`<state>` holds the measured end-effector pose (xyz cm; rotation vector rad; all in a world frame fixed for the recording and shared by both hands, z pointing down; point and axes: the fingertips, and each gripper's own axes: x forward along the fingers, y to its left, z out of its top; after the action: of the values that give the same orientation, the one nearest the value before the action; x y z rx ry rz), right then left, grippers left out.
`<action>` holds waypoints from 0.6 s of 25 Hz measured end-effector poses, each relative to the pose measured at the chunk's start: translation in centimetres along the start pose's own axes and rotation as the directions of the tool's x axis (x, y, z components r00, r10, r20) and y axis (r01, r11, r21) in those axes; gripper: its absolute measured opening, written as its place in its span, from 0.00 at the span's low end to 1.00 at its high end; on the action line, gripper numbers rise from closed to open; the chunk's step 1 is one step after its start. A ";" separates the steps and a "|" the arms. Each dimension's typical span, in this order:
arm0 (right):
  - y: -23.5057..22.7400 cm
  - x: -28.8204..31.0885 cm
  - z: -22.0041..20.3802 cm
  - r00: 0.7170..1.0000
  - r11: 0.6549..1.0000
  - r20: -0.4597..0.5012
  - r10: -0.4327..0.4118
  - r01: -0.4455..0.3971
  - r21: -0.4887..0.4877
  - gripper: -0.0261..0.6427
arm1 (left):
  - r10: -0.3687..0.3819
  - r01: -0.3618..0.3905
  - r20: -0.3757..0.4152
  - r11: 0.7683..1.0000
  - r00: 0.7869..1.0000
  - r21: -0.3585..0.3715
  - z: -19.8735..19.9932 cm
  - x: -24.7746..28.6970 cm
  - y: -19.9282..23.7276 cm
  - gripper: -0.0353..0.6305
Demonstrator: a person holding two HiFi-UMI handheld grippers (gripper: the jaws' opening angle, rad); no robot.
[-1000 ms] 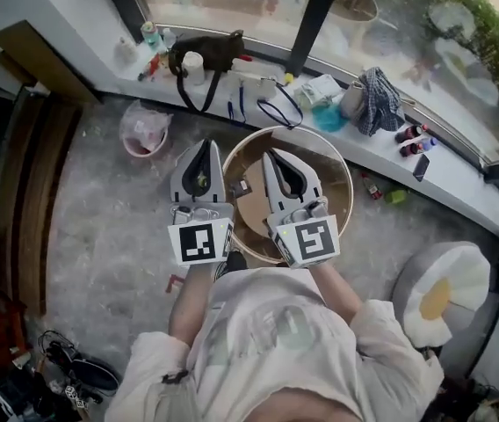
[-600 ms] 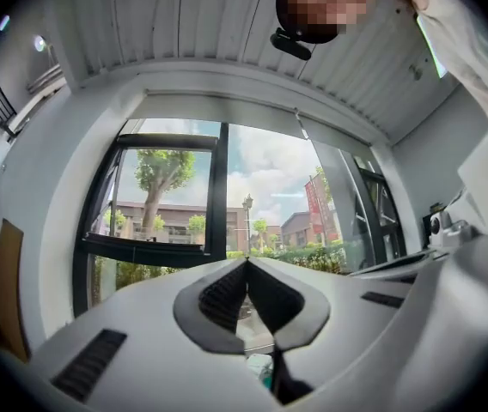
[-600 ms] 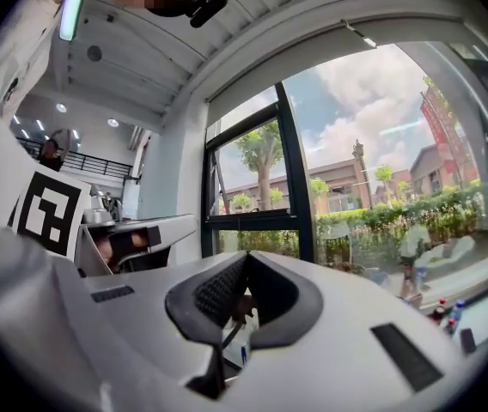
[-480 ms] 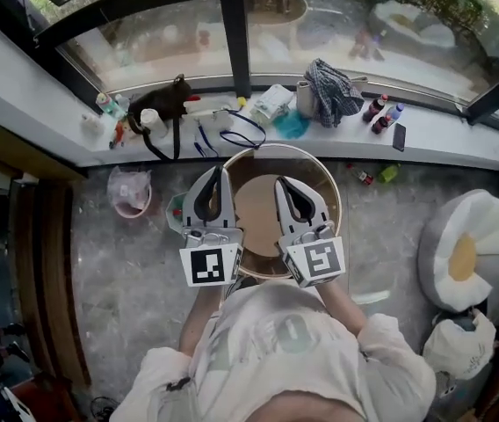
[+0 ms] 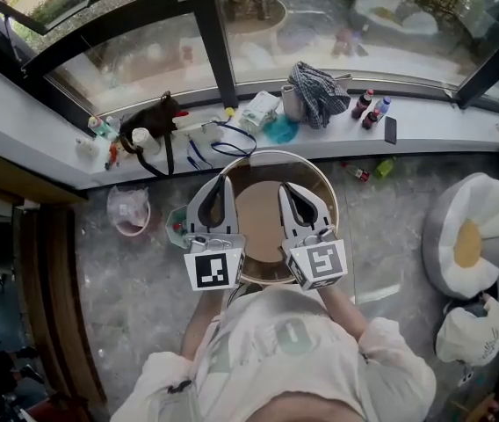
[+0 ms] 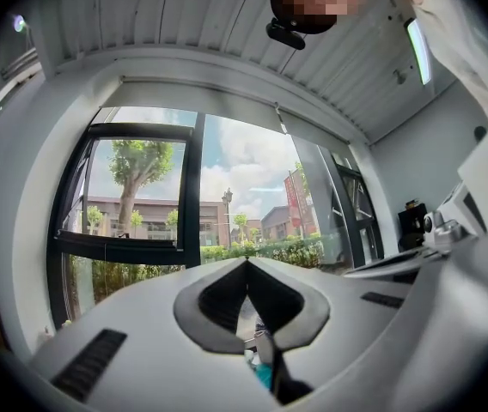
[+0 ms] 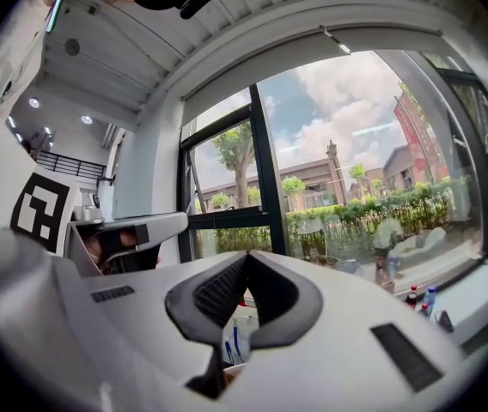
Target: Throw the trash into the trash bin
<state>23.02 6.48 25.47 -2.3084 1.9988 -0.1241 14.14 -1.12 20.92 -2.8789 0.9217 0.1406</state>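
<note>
Though shut, two claws (image 5: 223,179) (image 5: 284,186), one bin (image 5: 129,210)

— The round worktop (image 5: 263,222)?
— Matt brown wood, with a paler rim. The floor (image 5: 126,280) is mottled grey stone, faintly glossy.
— And the tongs of the left gripper (image 5: 224,178) and right gripper (image 5: 283,185)?
— Smooth, matt, pale-grey plastic. The rag (image 5: 318,90) on the sill (image 5: 434,123) is checked cloth.

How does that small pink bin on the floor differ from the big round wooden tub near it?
The pink bin is small; the wooden tub is far wider. The bin is pink; the tub is pale wood with a brown bottom. The bin is lined with a clear plastic bag; the tub shows no liner. Both are round, open-topped and stand on the grey floor.
</note>
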 end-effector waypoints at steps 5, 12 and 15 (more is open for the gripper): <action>0.5 0.2 0.3 1.000 1.000 0.007 0.016 -0.016 0.006 0.06 | 0.002 -0.002 0.001 1.000 1.000 -0.020 -0.2 -0.2 0.3 0.07; 1.7 0.5 0.0 0.998 0.999 -0.023 0.051 -0.051 -0.010 0.06 | 0.034 -0.034 0.007 0.999 0.999 -0.023 -0.1 -0.8 1.4 0.07; 2.3 0.9 -0.2 0.996 0.997 -0.040 0.075 -0.075 -0.009 0.06 | 0.060 -0.060 -0.002 0.998 0.998 -0.026 -0.3 -1.3 2.1 0.07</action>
<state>20.83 5.30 25.44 -2.2508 2.1066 -0.1552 11.82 -2.12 21.22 -2.8763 1.0146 0.1578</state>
